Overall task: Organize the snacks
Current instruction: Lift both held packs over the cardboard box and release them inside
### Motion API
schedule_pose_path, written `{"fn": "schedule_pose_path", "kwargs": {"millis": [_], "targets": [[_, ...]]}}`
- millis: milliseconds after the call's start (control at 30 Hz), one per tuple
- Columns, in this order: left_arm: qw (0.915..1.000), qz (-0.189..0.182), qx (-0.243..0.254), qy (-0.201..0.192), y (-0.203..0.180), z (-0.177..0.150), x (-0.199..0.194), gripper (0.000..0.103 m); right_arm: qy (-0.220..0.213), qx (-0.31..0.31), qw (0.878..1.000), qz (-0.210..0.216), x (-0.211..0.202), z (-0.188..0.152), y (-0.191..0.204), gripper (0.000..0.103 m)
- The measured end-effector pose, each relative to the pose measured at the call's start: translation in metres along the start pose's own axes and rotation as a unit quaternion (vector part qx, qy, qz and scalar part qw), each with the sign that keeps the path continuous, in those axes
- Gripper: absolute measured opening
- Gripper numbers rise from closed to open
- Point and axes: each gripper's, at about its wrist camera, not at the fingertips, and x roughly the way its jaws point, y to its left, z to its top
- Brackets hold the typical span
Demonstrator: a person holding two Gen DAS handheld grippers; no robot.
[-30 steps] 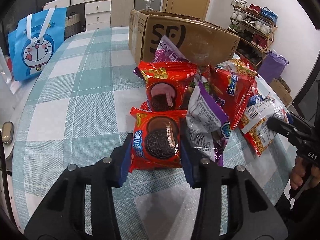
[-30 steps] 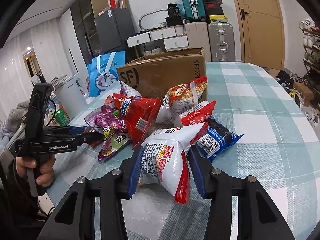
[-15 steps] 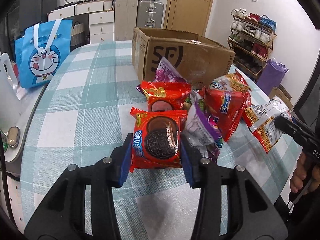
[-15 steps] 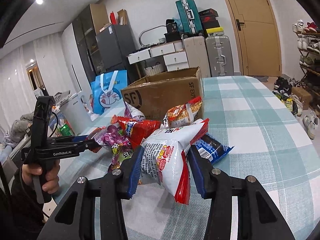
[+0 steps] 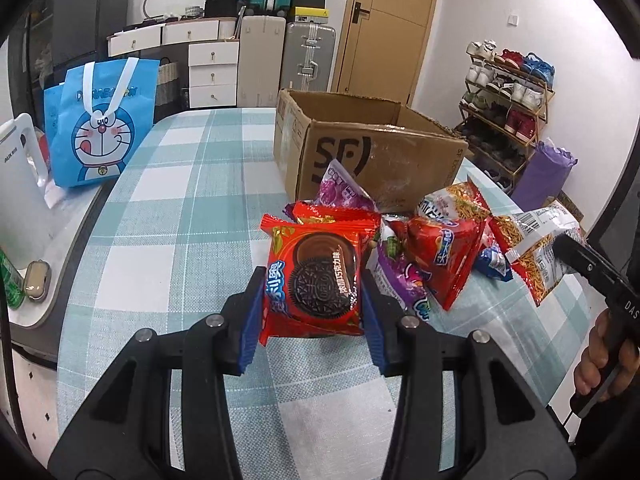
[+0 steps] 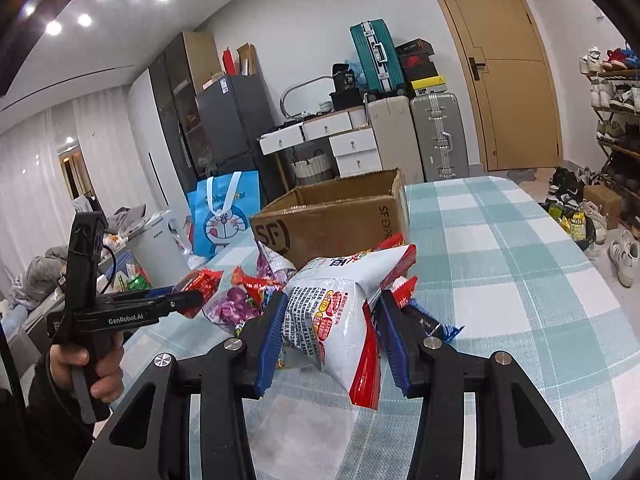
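My left gripper [image 5: 312, 312] is shut on a red Oreo packet [image 5: 316, 280] and holds it above the checked table [image 5: 160, 208]. My right gripper [image 6: 330, 336] is shut on a white and red snack bag [image 6: 340, 312], lifted off the table. An open SF cardboard box [image 5: 372, 152] stands behind the pile; it also shows in the right wrist view [image 6: 336, 220]. The remaining pile holds a red chip bag [image 5: 440, 252], purple packets [image 5: 344, 188] and an orange noodle bag [image 5: 452, 200]. The right gripper with its bag shows at the right of the left wrist view [image 5: 580, 264].
A blue Doraemon bag [image 5: 100, 128] stands at the table's far left edge. A blue packet [image 6: 436, 326] lies just right of my right gripper. Drawers, suitcases [image 5: 308, 60] and a shoe rack [image 5: 508, 112] line the room behind.
Both grippers have risen with their packets and tilted up, so the pile and the box now sit lower and farther in each view.
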Motion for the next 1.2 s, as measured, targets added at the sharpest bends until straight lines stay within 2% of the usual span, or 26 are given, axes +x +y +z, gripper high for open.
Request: {"fn": "schedule_pose_path", "kwargs": {"millis": [300,633,1200], "targets": [[0.9997,-0.004,0.010,-0.022,-0.014,0.016,-0.004,0.041,-0.021,-0.004,1.000,-0.005,0.004,0.024,0.004,0.045],[0.9985,-0.005,0.010,-0.054,-0.023,0.055,-0.004,0.041,-0.046,-0.012,0.999,-0.016,0.017,0.060,0.011,0.046],[0.9955,0.022,0.022,-0.089,-0.044,0.126,0.028,0.041,-0.052,0.016,0.998,-0.030,0.075,0.121,-0.006,0.046]]}}
